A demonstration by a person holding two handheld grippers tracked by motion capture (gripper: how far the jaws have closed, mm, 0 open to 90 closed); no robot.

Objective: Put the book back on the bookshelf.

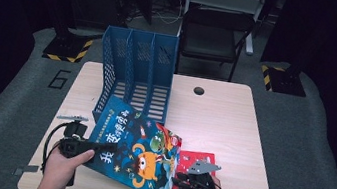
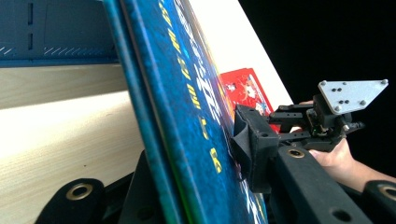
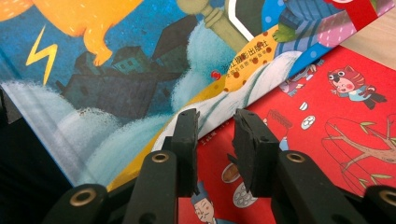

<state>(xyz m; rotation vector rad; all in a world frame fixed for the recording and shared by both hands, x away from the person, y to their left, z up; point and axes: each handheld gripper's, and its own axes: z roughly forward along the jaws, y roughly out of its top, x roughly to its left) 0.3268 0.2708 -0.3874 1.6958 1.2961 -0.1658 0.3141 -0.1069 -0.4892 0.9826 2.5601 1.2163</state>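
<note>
On the left of the high view I had the left gripper (image 1: pixel 78 148) pinching the spine-side edge of the large blue picture book with an orange monster on its glossy cover (image 1: pixel 140 153); in the left gripper view the book stood on edge between the jaws, one black pad pressed flat against the cover, so the grip looked firm enough to tilt it. I held it there, I judged, because that edge gave me a lever to raise the book toward the blue plastic three-slot file rack (image 1: pixel 137 72), which stood upright at the back of the pale wooden table (image 1: pixel 233 119) with its open slots facing me. The book lay tilted, its far corner just beside the foot of the rack and its near part overlapping the thin red picture book with cartoon figures (image 1: pixel 197 159) lying flat beneath it. Farther right, the right gripper (image 1: pixel 183 180) sat at the blue book's lower edge; in the right gripper view its jaws stood slightly spread, with a gap between the pads and nothing pinched, poised over the seam where blue cover met red. I took that placement as support, ready to steady the loose edge while the left lifted.
</note>
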